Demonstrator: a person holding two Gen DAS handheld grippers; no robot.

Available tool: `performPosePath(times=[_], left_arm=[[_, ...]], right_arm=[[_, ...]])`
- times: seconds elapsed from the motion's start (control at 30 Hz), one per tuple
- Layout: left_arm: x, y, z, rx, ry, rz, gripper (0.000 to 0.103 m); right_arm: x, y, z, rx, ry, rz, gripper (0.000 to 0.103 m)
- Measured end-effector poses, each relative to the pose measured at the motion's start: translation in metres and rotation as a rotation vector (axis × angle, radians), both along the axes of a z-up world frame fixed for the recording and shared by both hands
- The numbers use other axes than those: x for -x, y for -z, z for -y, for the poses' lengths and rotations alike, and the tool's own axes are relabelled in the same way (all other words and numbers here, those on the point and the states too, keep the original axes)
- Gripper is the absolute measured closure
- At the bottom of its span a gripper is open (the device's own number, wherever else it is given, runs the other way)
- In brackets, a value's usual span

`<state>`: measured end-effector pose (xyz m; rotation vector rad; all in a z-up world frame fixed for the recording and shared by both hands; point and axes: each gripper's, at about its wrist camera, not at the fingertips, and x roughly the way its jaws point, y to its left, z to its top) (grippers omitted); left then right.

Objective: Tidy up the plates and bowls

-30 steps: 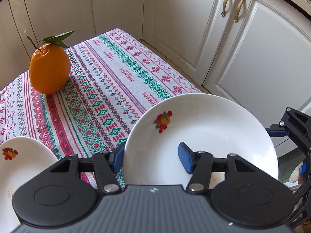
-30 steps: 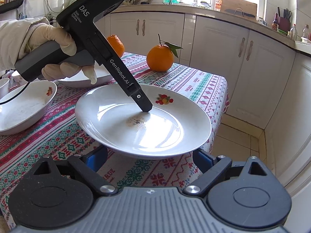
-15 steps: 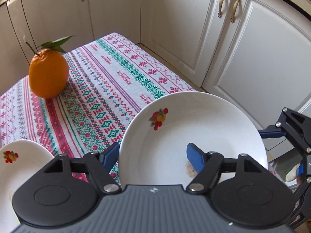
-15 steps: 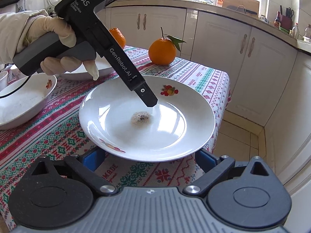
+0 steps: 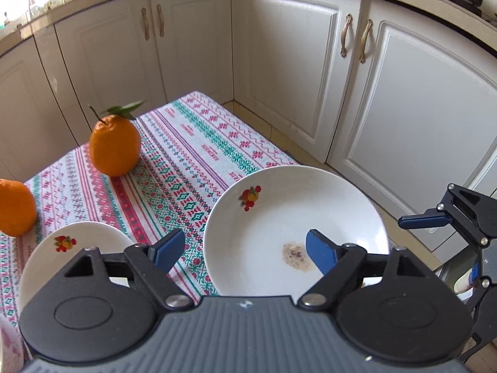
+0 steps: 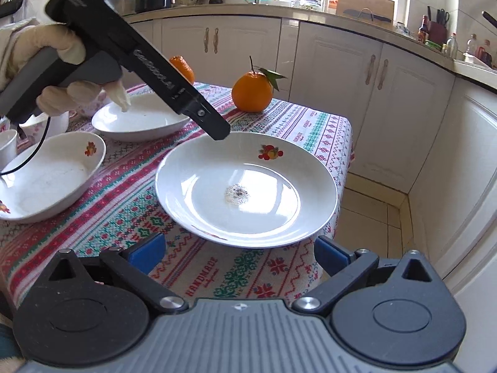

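Left hand-held gripper [image 5: 245, 250] released plate [image 5: 279, 217], jaws opening, lifted.

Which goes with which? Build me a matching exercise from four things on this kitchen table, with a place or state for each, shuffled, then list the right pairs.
Things
1. round white plate with a fruit print
2. leafy orange fruit with a stem
3. left gripper
4. white bowl with a fruit print

Places or states
A. fingers apart, raised above the plate's rim, holding nothing
B. at the table's corner, a small stain in its middle
C. far side of the patterned tablecloth, beyond the plate
D. left of the plate, empty

Pairs: 1-B, 2-C, 3-A, 4-D
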<state>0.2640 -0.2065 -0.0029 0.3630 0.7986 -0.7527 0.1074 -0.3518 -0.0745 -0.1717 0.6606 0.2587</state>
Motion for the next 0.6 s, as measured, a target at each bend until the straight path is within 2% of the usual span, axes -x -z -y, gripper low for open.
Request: performPosePath(times=[0.3,0.43,0.6], left_arm=[[0.053,-0.018,-0.035,0.045,-0.057,0.066,0.014],[0.084,-0.024,-0.05,0.026,-0.078,0.167,0.014],[0.124,-0.027,-0.069,0.02,-0.074,0.25,0.013]], right_arm=[[0.027,-0.018,-0.019,-0.05,0.081,0.052,0.0],[0.04,-0.024,-0.029,-0.081,0.097,0.074,0.0],[0.054,-0.027,-0.044,-0.048,0.107,0.084,0.0]])
